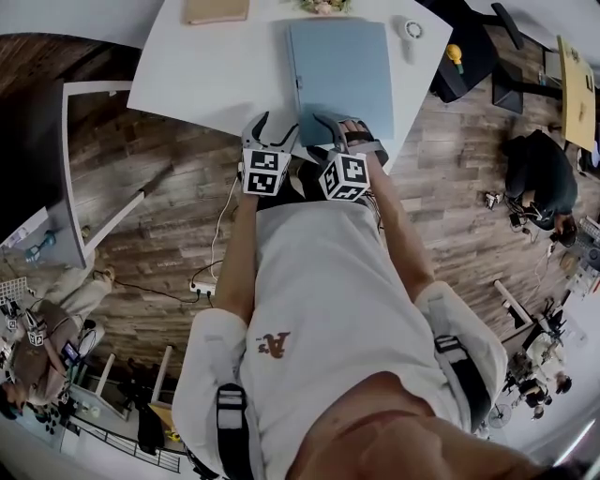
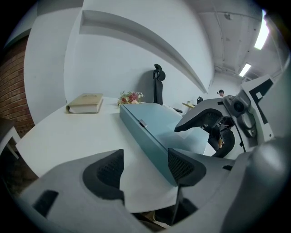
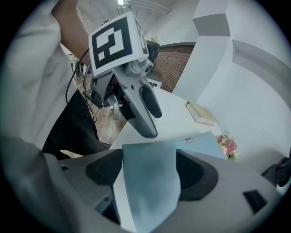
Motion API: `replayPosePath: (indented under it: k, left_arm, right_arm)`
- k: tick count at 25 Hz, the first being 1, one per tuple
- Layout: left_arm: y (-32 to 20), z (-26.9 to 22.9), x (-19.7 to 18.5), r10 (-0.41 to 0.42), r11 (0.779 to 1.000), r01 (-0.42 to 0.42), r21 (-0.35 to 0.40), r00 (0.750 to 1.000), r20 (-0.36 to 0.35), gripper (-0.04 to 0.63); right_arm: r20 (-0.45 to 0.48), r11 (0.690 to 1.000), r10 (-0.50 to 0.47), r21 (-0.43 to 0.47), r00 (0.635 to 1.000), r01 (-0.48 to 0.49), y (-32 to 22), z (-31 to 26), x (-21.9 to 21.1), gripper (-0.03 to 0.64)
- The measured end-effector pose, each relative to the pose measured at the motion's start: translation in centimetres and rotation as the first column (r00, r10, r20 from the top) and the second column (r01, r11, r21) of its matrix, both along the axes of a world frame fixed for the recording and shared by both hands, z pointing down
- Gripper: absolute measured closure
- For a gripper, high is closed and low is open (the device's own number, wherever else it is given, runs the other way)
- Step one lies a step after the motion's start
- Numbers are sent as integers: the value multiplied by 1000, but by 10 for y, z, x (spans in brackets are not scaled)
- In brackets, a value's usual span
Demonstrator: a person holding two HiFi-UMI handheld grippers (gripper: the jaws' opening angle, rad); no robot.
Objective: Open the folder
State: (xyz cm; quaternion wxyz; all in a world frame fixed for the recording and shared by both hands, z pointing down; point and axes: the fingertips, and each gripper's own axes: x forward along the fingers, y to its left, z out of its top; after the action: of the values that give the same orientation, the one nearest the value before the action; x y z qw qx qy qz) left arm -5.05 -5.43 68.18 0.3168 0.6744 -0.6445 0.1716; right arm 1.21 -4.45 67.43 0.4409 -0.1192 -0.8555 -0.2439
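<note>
Your right hand-held gripper (image 3: pixel 150 170) gapes, released, astride the folder (image 1: pixel 342 75) edge; your left hand-held gripper (image 2: pixel 145 170) hangs released beside the folder.

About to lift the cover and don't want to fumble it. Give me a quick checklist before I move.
1. Folder closed and flat on the table: ok.
2. Right gripper gripping the cover: not ok; jaws wide apart, folder's near edge between them, unpinched.
3. Left gripper free to steady: ok; open, over bare table beside the folder's near corner.
4. Clasp on the folder's left edge released: cannot tell.
5. Book clear of the folder: ok.
</note>
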Motion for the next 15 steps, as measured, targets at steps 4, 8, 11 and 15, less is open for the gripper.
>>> replayPosePath:
  k: [4, 8, 11, 15]
  left_arm:
    - [-3, 2, 3, 18, 1000, -19, -9, 1000, -4, 281]
    - [-2, 7, 6, 27, 999, -28, -23, 1000, -16, 282]
    - [-2, 7, 7, 36, 999, -36, -24, 999, -13, 282]
    - [-2, 11, 6, 34, 999, -34, -24, 999, -16, 281]
  right_arm:
    - [-3, 1000, -2, -5, 1000, 2, -2, -4, 2, 249]
    - [-4, 1000, 2, -15, 1000, -2, -3, -6, 3, 253]
    - [-5, 1000, 4, -22, 1000, -4, -3, -8, 6, 262]
    - [4, 1000, 20, -22, 1000, -20, -7, -10, 7, 269]
